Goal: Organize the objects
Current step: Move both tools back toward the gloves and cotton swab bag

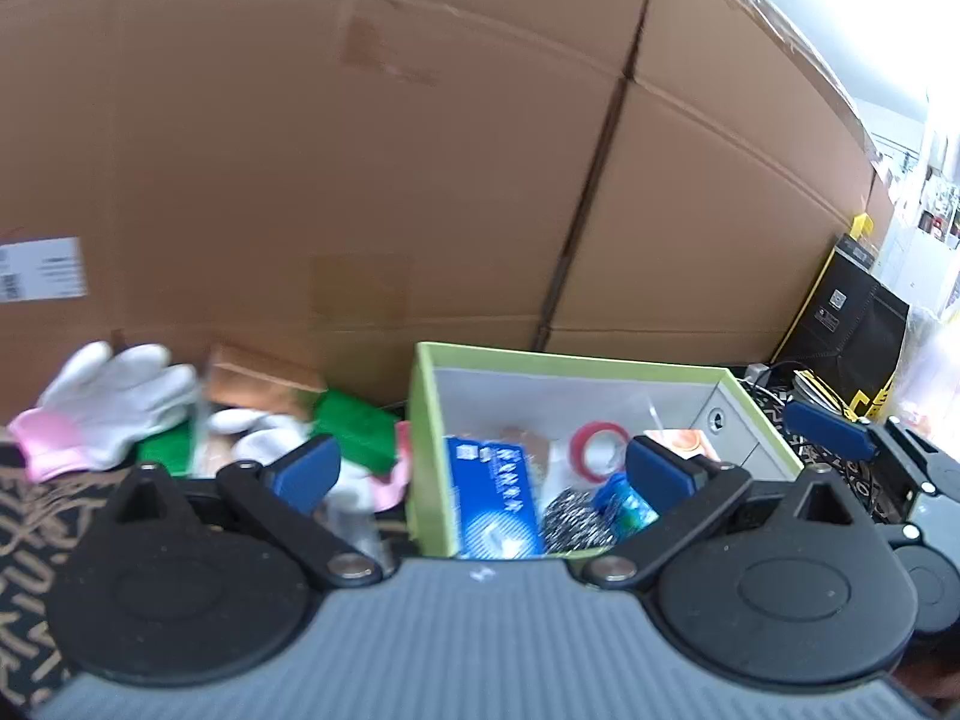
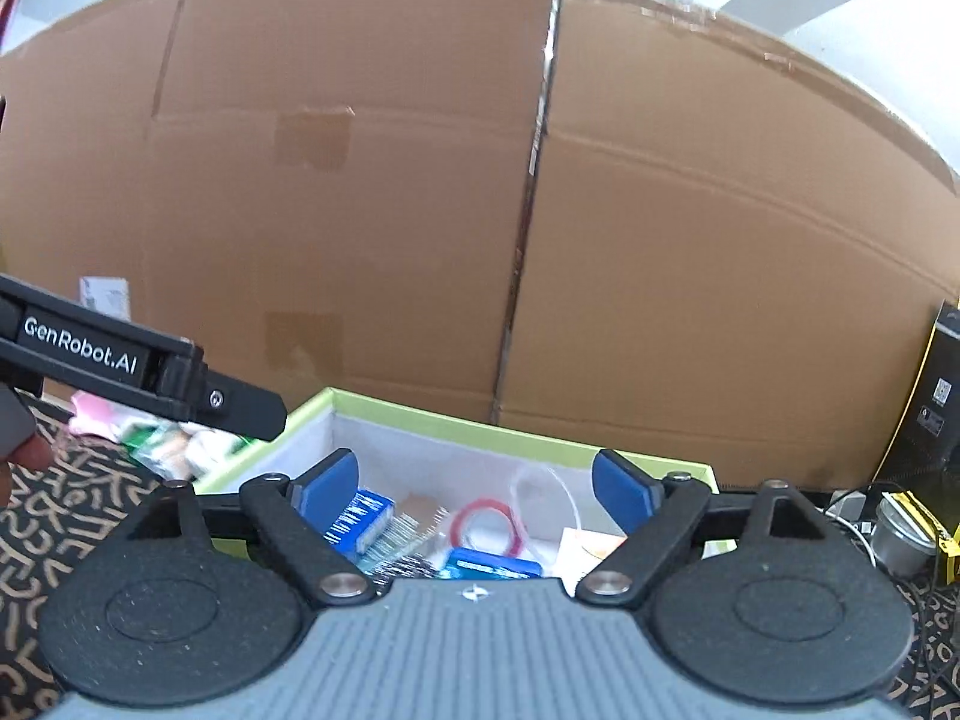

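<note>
A lime-green box (image 1: 420,420) with a white inside stands before me. In it lie a blue packet (image 1: 492,492), a steel scourer (image 1: 573,525), a red tape roll (image 1: 600,450) and an orange-and-white card (image 1: 678,441). My left gripper (image 1: 483,471) is open over the box's near left corner with nothing between its pads. Left of the box are a white glove with a pink cuff (image 1: 108,402) and green packets (image 1: 354,426). My right gripper (image 2: 474,486) stands open and empty above the box (image 2: 456,414), over the blue packet (image 2: 360,519) and the tape roll (image 2: 486,525).
Tall cardboard cartons (image 1: 360,150) wall off the back. A black-and-yellow box (image 1: 852,312) stands at the right, with cables and a metal cup (image 2: 900,534) beside it. The table carries a dark patterned cloth (image 2: 48,540). The left gripper's body (image 2: 120,360) reaches in at the left.
</note>
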